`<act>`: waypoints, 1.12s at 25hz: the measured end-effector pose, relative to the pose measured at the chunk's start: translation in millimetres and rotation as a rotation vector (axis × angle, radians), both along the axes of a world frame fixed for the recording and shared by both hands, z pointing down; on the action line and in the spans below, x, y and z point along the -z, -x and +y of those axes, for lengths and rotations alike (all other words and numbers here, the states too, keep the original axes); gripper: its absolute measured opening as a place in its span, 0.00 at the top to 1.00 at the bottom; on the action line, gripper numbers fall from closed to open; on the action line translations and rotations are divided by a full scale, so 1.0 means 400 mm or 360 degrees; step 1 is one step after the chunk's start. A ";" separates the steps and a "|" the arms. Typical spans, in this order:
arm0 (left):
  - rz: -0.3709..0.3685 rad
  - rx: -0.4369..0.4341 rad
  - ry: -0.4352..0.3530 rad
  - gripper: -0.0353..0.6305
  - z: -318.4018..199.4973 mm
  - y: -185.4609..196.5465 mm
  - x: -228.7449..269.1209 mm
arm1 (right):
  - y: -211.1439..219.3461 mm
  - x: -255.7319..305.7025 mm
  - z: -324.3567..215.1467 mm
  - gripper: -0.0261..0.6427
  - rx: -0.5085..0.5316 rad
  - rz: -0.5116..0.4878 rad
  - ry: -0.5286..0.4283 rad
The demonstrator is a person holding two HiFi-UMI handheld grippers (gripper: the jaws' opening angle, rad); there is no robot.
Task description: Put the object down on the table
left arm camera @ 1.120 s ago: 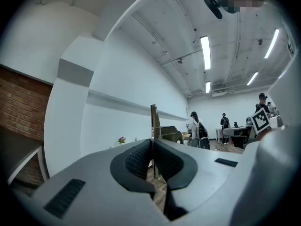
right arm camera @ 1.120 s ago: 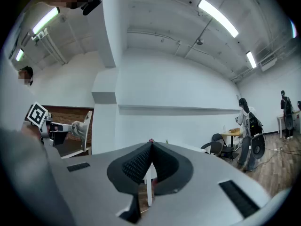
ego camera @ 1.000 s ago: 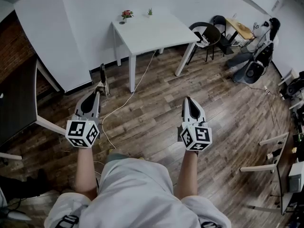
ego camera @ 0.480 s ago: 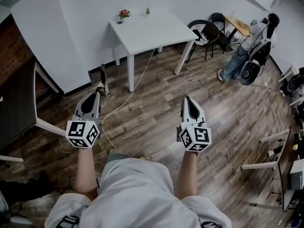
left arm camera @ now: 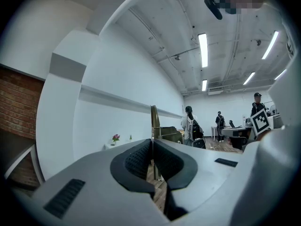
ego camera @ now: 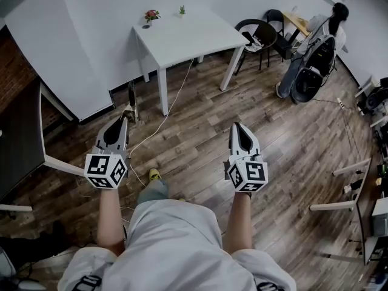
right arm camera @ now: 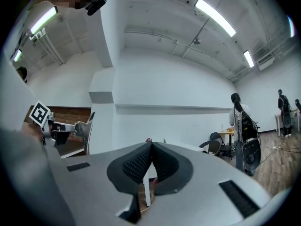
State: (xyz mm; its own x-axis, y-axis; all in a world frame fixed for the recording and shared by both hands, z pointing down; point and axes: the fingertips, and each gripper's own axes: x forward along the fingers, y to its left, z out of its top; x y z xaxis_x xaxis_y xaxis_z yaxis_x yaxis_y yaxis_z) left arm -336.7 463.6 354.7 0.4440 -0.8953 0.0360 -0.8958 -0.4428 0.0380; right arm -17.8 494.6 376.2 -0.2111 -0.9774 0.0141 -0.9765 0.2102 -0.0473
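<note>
My left gripper (ego camera: 125, 119) is shut on a thin dark object (ego camera: 131, 96) with a tan lower part, which sticks out past the fingertips over the wooden floor. In the left gripper view that object (left arm camera: 154, 119) rises as an olive strip from the closed left gripper (left arm camera: 151, 142). My right gripper (ego camera: 237, 126) is shut with nothing in it, and the right gripper view shows the right gripper (right arm camera: 151, 147) with its pads pressed together. The white table (ego camera: 188, 38) stands ahead against the wall, well beyond both grippers.
A small flower pot (ego camera: 151, 15) and a tiny plant (ego camera: 181, 10) sit at the table's far edge. A cable (ego camera: 163, 120) runs across the floor. Black chairs (ego camera: 260, 35) and a person with a backpack (ego camera: 315, 47) are at the right. A dark desk (ego camera: 18, 132) lies left.
The view has shifted forward a little and a foot in a yellow shoe now shows below. The person at the right has walked toward the far corner. Both grippers keep their pose.
</note>
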 end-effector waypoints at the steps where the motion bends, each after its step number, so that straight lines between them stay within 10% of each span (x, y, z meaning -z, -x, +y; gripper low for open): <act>1: 0.0000 -0.0003 0.0003 0.91 -0.008 -0.005 -0.002 | -0.002 -0.004 -0.007 0.95 0.0003 0.0002 0.0004; 28: 0.0016 -0.0117 0.0113 0.91 -0.680 -0.047 -0.058 | -0.007 -0.048 -0.642 0.95 -0.0033 0.0055 0.0129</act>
State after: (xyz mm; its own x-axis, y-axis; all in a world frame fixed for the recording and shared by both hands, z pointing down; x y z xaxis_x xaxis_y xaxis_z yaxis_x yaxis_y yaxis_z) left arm -317.8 191.5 378.0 0.5091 -0.8556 0.0933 -0.8604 -0.5031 0.0807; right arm -14.9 237.8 395.2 -0.1890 -0.9768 0.1006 -0.9819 0.1870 -0.0293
